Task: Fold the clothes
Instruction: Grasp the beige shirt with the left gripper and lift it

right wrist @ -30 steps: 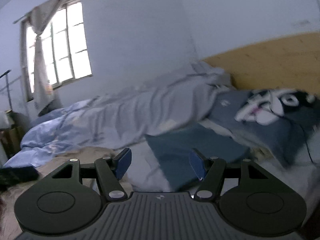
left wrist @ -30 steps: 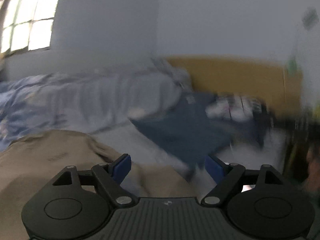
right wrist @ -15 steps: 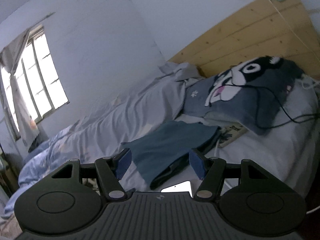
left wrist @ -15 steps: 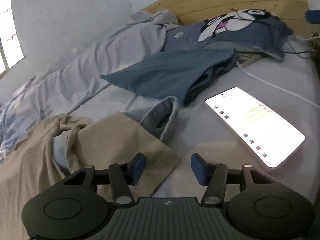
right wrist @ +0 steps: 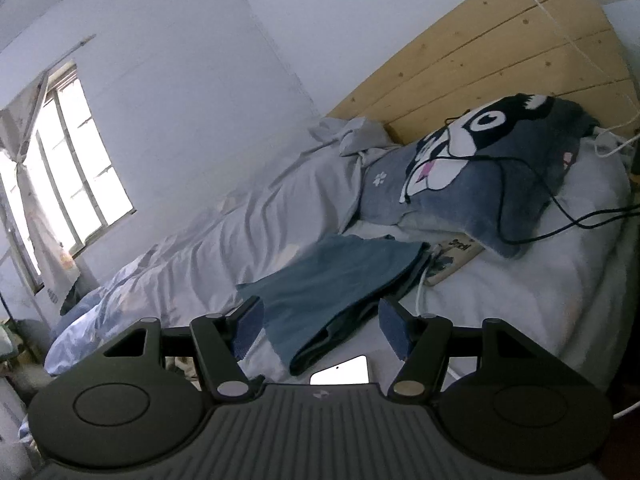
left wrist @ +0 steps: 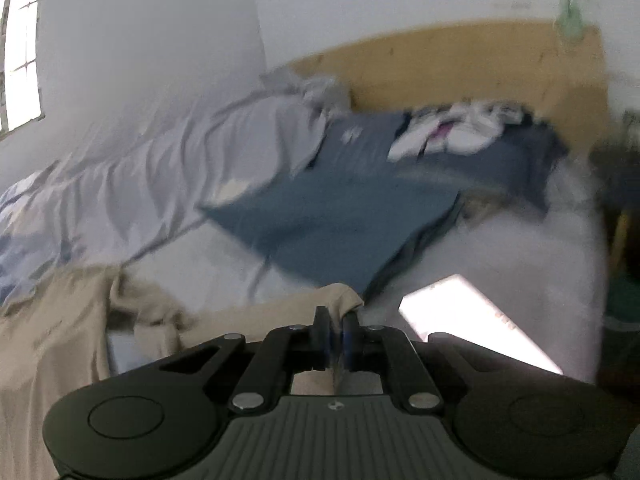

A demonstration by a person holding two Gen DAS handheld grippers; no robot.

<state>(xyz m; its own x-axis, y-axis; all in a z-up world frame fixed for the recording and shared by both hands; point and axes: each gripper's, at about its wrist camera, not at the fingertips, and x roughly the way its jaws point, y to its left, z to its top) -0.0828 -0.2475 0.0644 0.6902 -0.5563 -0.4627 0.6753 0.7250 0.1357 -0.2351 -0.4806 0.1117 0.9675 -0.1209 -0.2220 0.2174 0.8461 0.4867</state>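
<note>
A beige garment (left wrist: 60, 340) lies crumpled on the bed at the lower left of the blurred left wrist view. One corner of it rises between the pads of my left gripper (left wrist: 336, 332), which is shut on that cloth. Beyond it a folded blue garment (left wrist: 340, 224) lies flat on the sheet. In the right wrist view the same blue garment (right wrist: 332, 284) lies just past my right gripper (right wrist: 320, 328), which is open with nothing between its fingers.
A lit phone (left wrist: 480, 320) lies on the sheet right of the beige corner, its top edge showing as phone (right wrist: 344, 372). A dog-face pillow (right wrist: 500, 168) with black cables, a book (right wrist: 452, 260), a wooden headboard (right wrist: 500, 48), a rumpled duvet (right wrist: 248, 240) and a window (right wrist: 76, 168) surround the bed.
My left gripper's jaws have come together on the beige garment's corner, and that view has swung and blurred. The right gripper stays open; its view rolled a second ago, then held still.
</note>
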